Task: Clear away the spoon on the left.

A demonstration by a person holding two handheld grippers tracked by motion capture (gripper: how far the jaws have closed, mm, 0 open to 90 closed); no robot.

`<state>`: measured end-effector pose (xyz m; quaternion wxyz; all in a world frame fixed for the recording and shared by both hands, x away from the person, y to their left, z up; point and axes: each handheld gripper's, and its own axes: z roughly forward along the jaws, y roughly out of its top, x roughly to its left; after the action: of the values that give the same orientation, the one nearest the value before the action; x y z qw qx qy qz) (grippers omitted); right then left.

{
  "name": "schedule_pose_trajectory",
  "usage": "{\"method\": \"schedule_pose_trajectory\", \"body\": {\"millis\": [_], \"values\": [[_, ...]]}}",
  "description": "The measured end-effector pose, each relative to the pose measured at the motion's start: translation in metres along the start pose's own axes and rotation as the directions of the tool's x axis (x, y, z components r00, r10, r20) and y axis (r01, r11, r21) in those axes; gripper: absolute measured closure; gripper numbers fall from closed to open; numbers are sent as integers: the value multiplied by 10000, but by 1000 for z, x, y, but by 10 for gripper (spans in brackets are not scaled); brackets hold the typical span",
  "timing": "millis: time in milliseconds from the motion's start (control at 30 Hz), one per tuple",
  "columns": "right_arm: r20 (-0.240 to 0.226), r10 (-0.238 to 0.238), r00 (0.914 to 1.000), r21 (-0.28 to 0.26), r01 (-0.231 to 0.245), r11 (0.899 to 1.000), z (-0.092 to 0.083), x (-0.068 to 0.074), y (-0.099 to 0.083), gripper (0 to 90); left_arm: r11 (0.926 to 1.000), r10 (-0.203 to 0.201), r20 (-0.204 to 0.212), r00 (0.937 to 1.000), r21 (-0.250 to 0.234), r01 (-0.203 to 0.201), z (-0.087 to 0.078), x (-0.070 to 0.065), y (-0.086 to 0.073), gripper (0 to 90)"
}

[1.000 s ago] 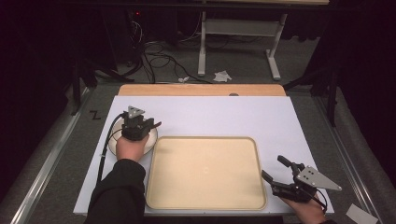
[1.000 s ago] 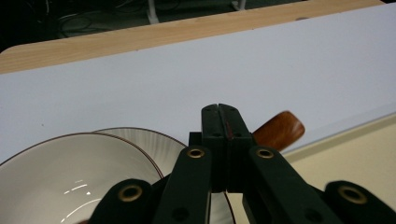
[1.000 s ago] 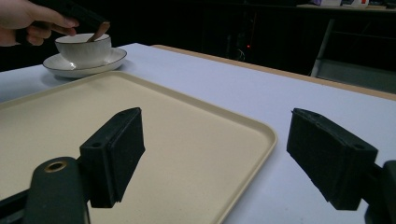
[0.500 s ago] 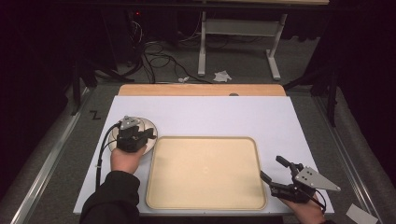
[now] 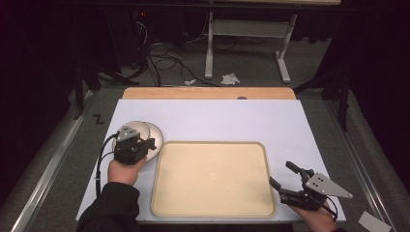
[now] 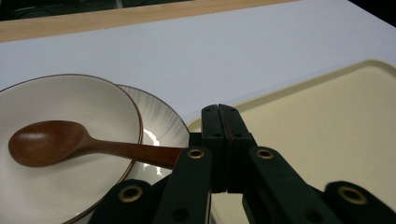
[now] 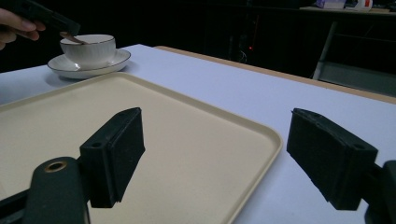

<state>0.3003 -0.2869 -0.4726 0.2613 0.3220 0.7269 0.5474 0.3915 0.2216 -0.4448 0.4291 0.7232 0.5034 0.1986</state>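
Wooden spoon lies in my bowl, bowl-end away, handle clamped in my left hand-held gripper. My right hand-held gripper gapes empty beside the tray.

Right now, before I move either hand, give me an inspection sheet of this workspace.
Surface: white table, bare; beige tray empty.
Job's things: bowl on a saucer left of the tray; wooden spoon resting in the bowl.
Clutter: nothing seen on the table.
Grippers: left gripper shut on the spoon's handle; right gripper open, by the tray's near right corner.
Cables: black cable trailing from the left gripper.
Surroundings: dark floor, cords, crumpled paper.
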Motion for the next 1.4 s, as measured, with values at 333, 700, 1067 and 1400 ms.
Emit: {"method": "schedule_pose_trajectory", "body": {"millis": [333, 700, 1067, 1400], "values": [[-25, -18, 10000, -4, 18, 10000, 1, 1, 0, 203, 9998, 180, 110, 9998, 2, -180, -12, -1, -6, 900], [-3, 20, 10000, -61, -20, 10000, 0, 0, 1, 203, 9999, 71, 127, 9999, 97, -72, -31, 8, -20, 900], [30, 90, 10000, -40, -90, 10000, 1, 0, 1, 203, 9997, 150, -53, 9999, 167, -150, -54, 18, -28, 898], [-54, 90, 9999, -17, -90, 10000, 4, 1, 1, 203, 9991, 387, -26, 9992, -157, -387, -52, 3, -15, 899]]}}
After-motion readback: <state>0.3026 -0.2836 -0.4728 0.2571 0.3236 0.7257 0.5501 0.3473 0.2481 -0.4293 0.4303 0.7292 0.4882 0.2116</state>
